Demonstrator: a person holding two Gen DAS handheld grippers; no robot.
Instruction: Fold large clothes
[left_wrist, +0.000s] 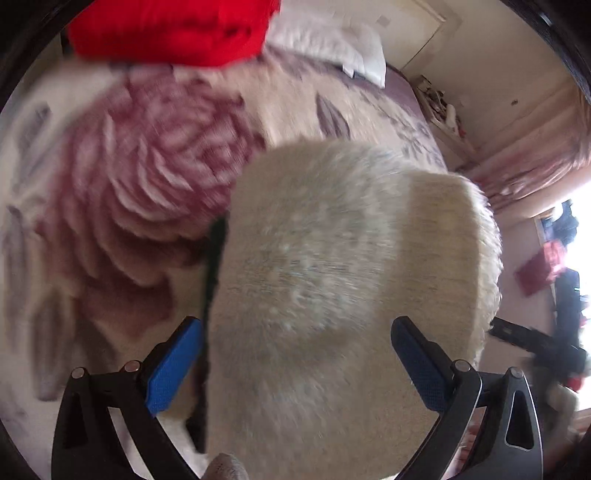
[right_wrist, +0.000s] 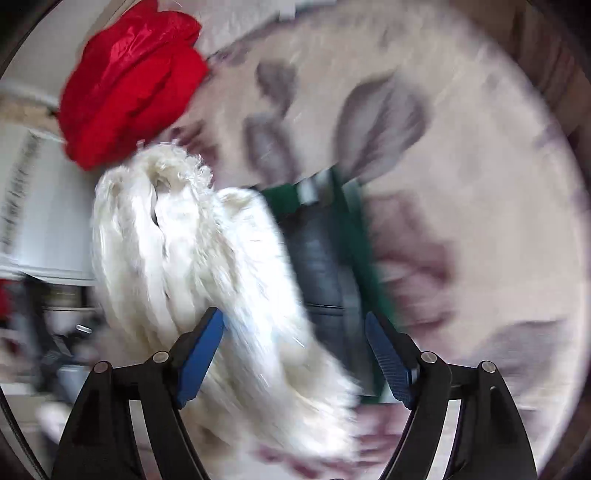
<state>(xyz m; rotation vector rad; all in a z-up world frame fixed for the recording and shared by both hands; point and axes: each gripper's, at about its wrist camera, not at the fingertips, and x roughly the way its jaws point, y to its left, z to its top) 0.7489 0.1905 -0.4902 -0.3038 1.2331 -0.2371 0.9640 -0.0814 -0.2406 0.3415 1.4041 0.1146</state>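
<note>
Both my left gripper and right gripper gape wide, gripping nothing; fluffy cream coat on the bed may slump, undoing its fold.

This is a bedroom in a home. A big bed with a flowered blanket has a white pillow at its far end, and pink curtains hang on the right.

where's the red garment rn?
On the floral bedspread: red garment top-left in both wrist views, left of the white pillow, just beyond the fluffy cream garment.
</note>
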